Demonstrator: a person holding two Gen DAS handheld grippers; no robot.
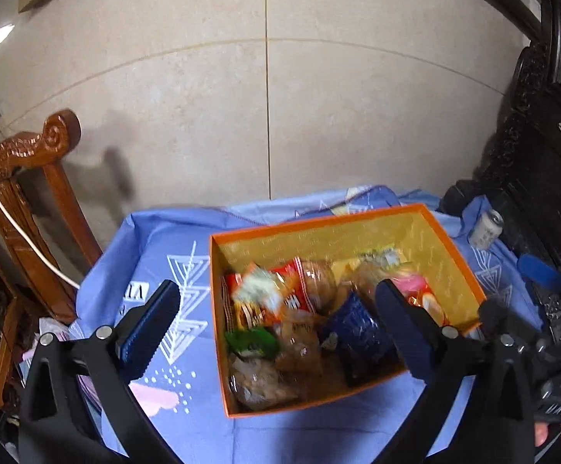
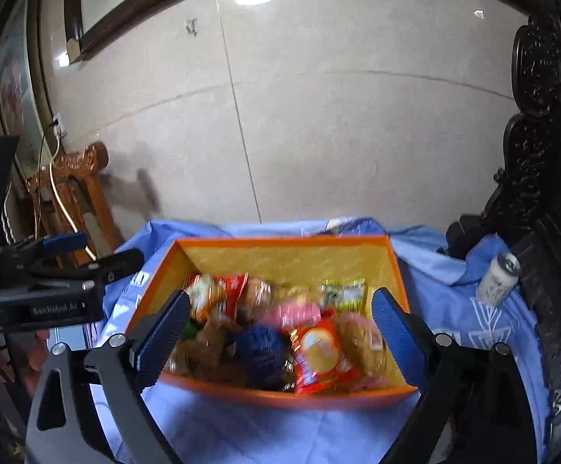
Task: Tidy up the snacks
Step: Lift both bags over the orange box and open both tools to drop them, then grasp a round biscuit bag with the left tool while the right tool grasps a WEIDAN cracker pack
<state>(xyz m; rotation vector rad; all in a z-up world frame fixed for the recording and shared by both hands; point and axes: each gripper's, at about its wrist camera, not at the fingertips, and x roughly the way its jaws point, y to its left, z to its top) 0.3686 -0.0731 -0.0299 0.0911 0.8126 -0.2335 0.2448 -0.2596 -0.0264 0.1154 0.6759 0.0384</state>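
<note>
Blue patterned tablecloth [image 2: 242, 429] is carrying an orange cardboard box [image 2: 280, 243] holding wrapped snacks [image 2: 319, 348]; left gripper [image 1: 276, 317] and right gripper [image 2: 280, 328] are hovering spread, empty; packing seems finished.

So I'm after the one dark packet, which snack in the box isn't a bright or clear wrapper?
The navy blue packet in the orange box, at its near side. The packets around it are red, pink, green or clear.

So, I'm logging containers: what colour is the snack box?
Orange box outside, yellow inside; clearest in the right wrist view.

Snack packets [image 1: 280, 309] in orange box [image 1: 319, 220] motion-blurred; labels unreadable.
</note>
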